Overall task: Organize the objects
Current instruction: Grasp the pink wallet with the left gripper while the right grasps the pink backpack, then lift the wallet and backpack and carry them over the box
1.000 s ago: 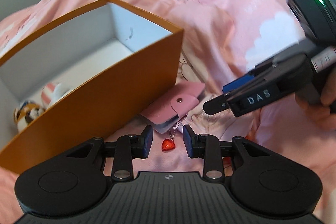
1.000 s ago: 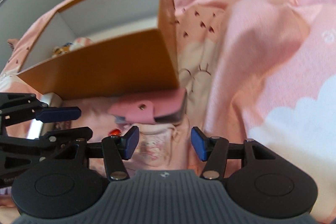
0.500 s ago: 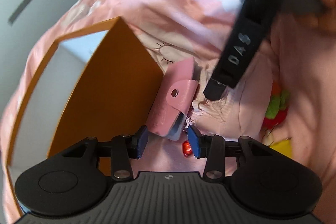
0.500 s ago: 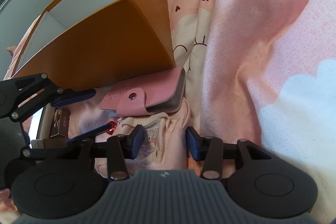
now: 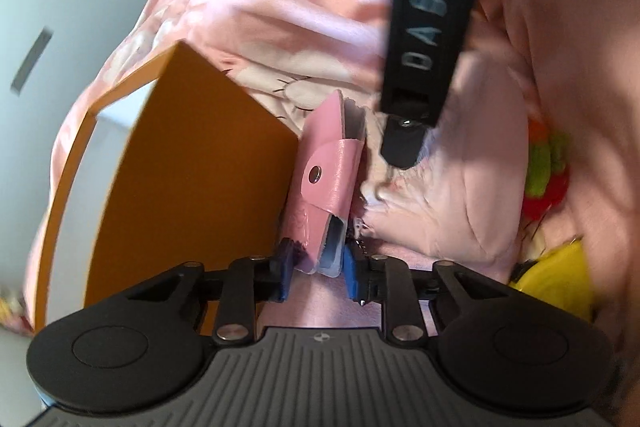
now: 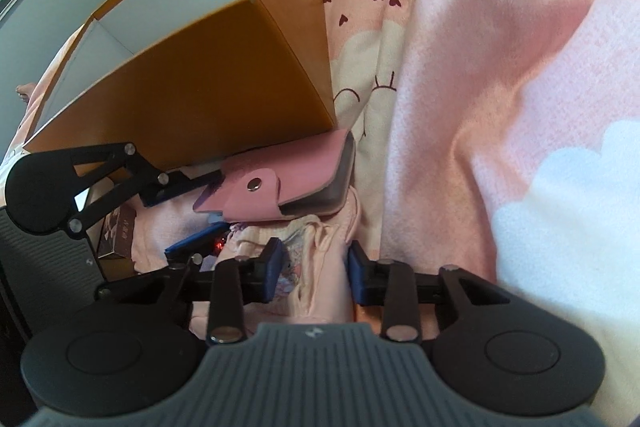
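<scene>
The left gripper point(image 5: 318, 265) is closing its blue pads on the near end of the pink wallet point(image 5: 330, 179); the jaws have just been narrowing, and the wallet's end is sitting between them, the pads looking pressed to its sides. The wallet is lying on its edge against the orange box point(image 5: 192, 187), its snap flap facing the camera, with a grey card stack showing at its open side. A small red charm point(image 6: 218, 245) is peeking out just under it in the right wrist view.

The right gripper point(image 6: 314, 267) is hanging with a narrow gap between its pads, which have also just been closing, and a fold of pale pink garment point(image 6: 316, 267) is bunching up between them; whether the pads are pinching it I cannot tell. In the left wrist view its black finger is pointing down onto that cloth just beside the wallet.

Everything is resting on a pink blanket point(image 6: 500, 87). A red and green toy point(image 5: 546, 179) and something yellow point(image 5: 560, 279) are lying to the right of the garment
</scene>
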Demonstrator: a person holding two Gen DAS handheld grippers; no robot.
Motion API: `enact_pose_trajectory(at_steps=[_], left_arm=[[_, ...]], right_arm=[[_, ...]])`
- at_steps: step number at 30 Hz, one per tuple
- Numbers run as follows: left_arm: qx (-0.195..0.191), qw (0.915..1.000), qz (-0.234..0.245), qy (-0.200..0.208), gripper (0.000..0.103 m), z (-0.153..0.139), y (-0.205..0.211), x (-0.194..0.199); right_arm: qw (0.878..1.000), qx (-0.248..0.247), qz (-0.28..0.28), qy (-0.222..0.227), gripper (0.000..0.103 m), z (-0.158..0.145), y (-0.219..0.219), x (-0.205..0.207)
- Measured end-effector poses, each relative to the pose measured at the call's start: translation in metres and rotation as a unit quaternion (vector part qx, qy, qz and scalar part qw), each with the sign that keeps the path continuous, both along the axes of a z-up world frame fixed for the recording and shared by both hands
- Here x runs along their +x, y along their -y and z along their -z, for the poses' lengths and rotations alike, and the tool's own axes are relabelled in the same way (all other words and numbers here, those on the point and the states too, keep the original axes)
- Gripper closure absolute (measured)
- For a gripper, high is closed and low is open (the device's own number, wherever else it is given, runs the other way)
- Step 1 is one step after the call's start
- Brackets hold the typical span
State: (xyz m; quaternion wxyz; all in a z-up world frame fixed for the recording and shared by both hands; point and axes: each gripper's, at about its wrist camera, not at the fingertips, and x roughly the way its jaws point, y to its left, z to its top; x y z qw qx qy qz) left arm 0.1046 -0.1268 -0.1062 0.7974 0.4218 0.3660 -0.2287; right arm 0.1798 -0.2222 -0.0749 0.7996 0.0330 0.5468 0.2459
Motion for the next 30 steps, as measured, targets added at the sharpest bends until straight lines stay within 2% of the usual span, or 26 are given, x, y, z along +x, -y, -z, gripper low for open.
enact_pose_trajectory(at_steps=[3,5,6,7,8,11,12,13,14,15,17,21,22,23,25,30], left_arm=[[-0.080,0.9947,-0.057,-0.029,0.079,-0.026,-0.012,0.007],[-0.136,0.9834,-0.105,-0.057,0.080,-0.042,-0.024,0.012],[-0.165,0.9749,-0.131,-0.072,0.081,-0.049,-0.032,0.015],[-0.196,0.9637,-0.158,-0.089,0.083,-0.055,-0.041,0.017],[-0.230,0.9487,-0.187,-0.110,0.083,-0.061,-0.051,0.019],[-0.330,0.8873,-0.272,-0.174,0.085,-0.068,-0.089,0.020],[-0.349,0.8711,-0.290,-0.187,0.085,-0.068,-0.098,0.019],[-0.362,0.8591,-0.303,-0.197,0.085,-0.067,-0.104,0.017],[-0.369,0.8517,-0.313,-0.200,0.085,-0.066,-0.109,0.016],[-0.370,0.8491,-0.319,-0.200,0.085,-0.063,-0.114,0.015],[-0.364,0.8497,-0.325,-0.202,0.084,-0.060,-0.116,0.012],[-0.352,0.8592,-0.308,-0.208,0.081,-0.052,-0.115,0.017],[-0.349,0.8618,-0.302,-0.210,0.076,-0.049,-0.112,0.022],[-0.347,0.8652,-0.295,-0.209,0.072,-0.050,-0.110,0.024],[-0.341,0.8731,-0.281,-0.206,0.057,-0.047,-0.107,0.029],[-0.304,0.8935,-0.261,-0.202,0.056,-0.045,-0.095,0.041]], right_arm=[[1.000,0.003,-0.008,0.004,0.078,-0.009,0.001,-0.004],[1.000,0.000,-0.016,0.009,0.079,-0.015,-0.001,-0.007],[1.000,-0.002,-0.021,0.013,0.079,-0.017,-0.002,-0.008],[1.000,-0.005,-0.024,0.017,0.080,-0.020,-0.003,-0.010],[0.999,-0.007,-0.027,0.022,0.080,-0.023,-0.003,-0.013],[0.999,-0.012,-0.032,0.033,0.080,-0.029,-0.004,-0.017],[0.999,-0.014,-0.031,0.036,0.080,-0.030,-0.003,-0.018],[0.999,-0.017,-0.030,0.037,0.080,-0.029,-0.002,-0.018],[0.999,-0.020,-0.028,0.035,0.079,-0.026,-0.002,-0.017],[0.999,-0.019,-0.024,0.029,0.079,-0.023,-0.001,-0.015],[1.000,-0.013,-0.017,0.019,0.076,-0.016,-0.001,-0.013],[1.000,-0.007,-0.005,0.006,0.069,-0.010,0.004,-0.008],[1.000,-0.005,-0.002,0.003,0.068,-0.012,0.006,-0.009],[1.000,-0.003,0.001,0.001,0.067,-0.011,0.007,-0.009],[1.000,0.001,0.004,-0.005,0.064,-0.009,0.008,-0.008],[1.000,0.010,0.010,-0.017,0.061,-0.005,0.011,-0.005]])
